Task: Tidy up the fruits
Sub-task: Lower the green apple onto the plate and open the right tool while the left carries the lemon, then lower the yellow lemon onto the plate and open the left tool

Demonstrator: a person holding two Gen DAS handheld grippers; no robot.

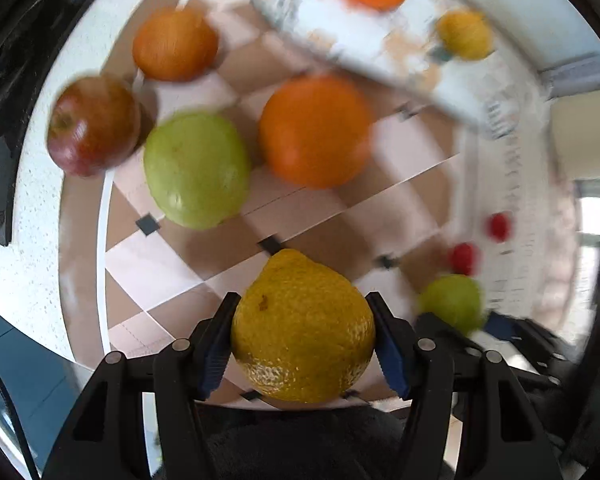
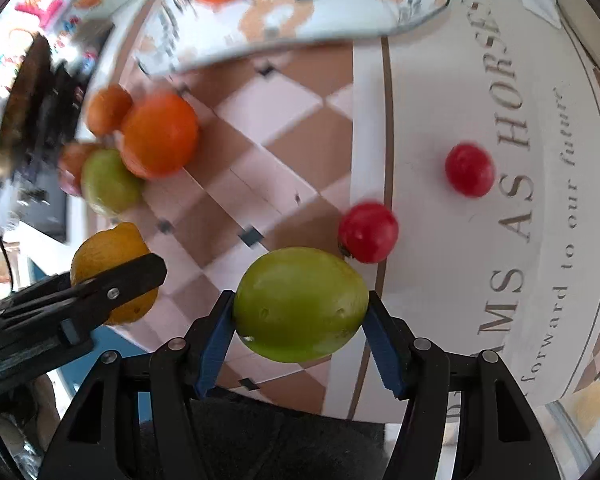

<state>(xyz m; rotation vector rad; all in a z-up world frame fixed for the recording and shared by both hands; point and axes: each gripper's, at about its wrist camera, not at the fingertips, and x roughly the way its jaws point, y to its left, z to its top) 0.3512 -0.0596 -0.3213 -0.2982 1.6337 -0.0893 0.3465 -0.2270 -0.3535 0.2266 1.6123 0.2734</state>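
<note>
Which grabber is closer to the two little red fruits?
Right. The right gripper, holding a green fruit, sits just beside the nearer red fruit. The left gripper, holding a yellow fruit, is farther away, on its other side.

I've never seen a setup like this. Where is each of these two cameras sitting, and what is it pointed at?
Left wrist view: sits on the left gripper, looking along its fingers at the yellow citrus it clamps, with the checkered mat beyond; only the gripper's black frame and blue pads show.
Right wrist view: sits on the right gripper, looking down at the green fruit it clamps; the left gripper enters from the left.
Shared: the big orange, the two red fruits and the glass tray.
</note>
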